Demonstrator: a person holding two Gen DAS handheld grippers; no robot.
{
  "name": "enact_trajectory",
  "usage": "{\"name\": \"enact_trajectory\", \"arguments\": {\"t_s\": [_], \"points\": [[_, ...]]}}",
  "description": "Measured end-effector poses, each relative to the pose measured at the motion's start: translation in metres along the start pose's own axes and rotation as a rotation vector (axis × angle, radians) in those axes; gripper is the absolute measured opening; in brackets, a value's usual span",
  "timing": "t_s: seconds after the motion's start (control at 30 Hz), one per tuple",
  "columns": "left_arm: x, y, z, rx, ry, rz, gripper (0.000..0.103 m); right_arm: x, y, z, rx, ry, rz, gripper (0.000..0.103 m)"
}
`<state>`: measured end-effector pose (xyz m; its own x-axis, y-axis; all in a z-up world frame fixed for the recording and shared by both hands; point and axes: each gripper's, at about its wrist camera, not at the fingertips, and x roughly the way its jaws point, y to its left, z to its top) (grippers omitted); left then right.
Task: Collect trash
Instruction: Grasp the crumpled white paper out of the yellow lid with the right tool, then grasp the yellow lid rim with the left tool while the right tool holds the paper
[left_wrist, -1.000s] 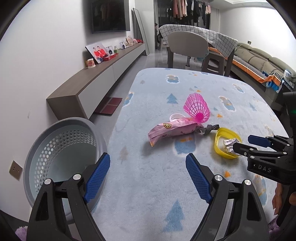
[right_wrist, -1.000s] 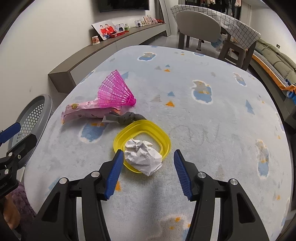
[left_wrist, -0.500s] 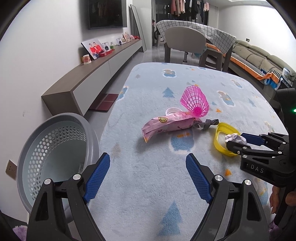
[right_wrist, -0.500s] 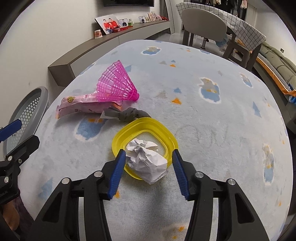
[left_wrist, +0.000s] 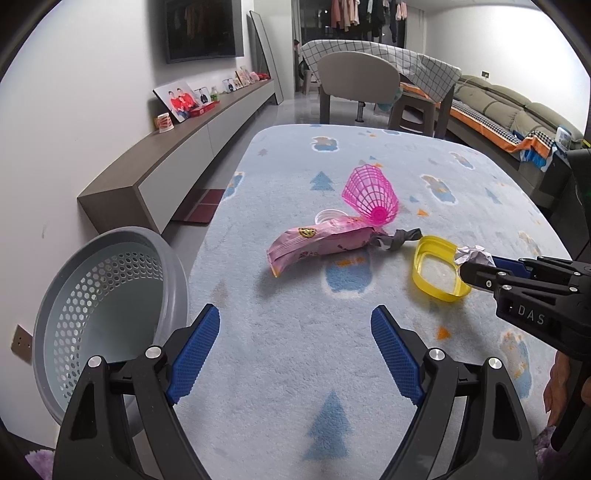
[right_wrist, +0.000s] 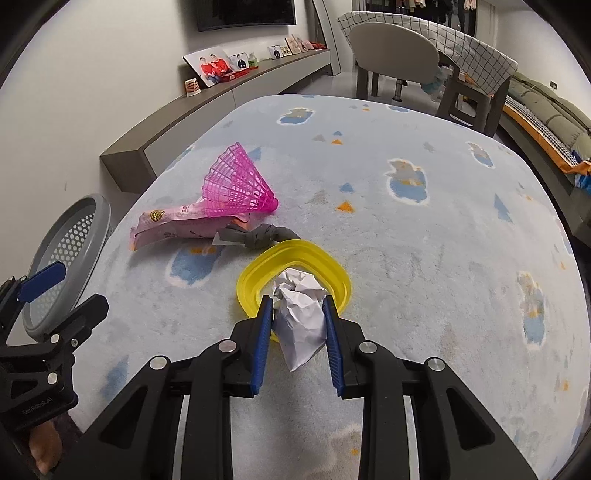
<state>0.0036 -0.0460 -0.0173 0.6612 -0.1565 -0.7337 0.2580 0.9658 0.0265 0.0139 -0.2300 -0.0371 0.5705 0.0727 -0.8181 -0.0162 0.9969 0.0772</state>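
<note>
Left wrist view: the left tongs (left_wrist: 295, 354) stood apart and empty over the rug-covered worktop (left_wrist: 369, 166), the perforated bin (left_wrist: 107, 317) beside its edge. The pink wrapper (left_wrist: 321, 245), mesh cone (left_wrist: 369, 195) and grey knotted scrap (left_wrist: 399, 238) lay clustered beyond.

Right wrist view: the right tongs (right_wrist: 297, 339) were closing on the crumpled paper (right_wrist: 301, 317), which sat partly in the yellow lid (right_wrist: 295, 254). Light and crushable, the paper likely tolerated a mid-body pinch; the lid might lift with it.

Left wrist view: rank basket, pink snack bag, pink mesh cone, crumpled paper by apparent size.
1. Basket, though it is nearest the camera, which inflates it.
2. Pink snack bag.
3. Pink mesh cone, not far behind the bag.
4. Crumpled paper, partly hidden by the right tongs.
</note>
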Motion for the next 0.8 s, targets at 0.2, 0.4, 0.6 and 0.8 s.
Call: {"name": "enact_trajectory", "arguments": {"t_s": [0.2,0.4,0.6,0.8], "points": [[-0.002,-0.016,-0.003,0.030,0.000,-0.010,0.083,-0.014,-0.018,-0.006,0.046,-0.027,-0.010,0.027],[-0.001,-0.038,-0.001,0.053,-0.006,-0.027,0.090,-0.027,-0.047,-0.009,0.119,-0.045,-0.017,0.027],[0.011,-0.063,0.005,0.086,0.014,-0.050,0.093,-0.039,-0.076,-0.011,0.183,-0.072,-0.036,0.027],[0.026,-0.091,0.015,0.130,0.045,-0.097,0.097,-0.043,-0.101,-0.013,0.234,-0.080,-0.051,0.027]]}}
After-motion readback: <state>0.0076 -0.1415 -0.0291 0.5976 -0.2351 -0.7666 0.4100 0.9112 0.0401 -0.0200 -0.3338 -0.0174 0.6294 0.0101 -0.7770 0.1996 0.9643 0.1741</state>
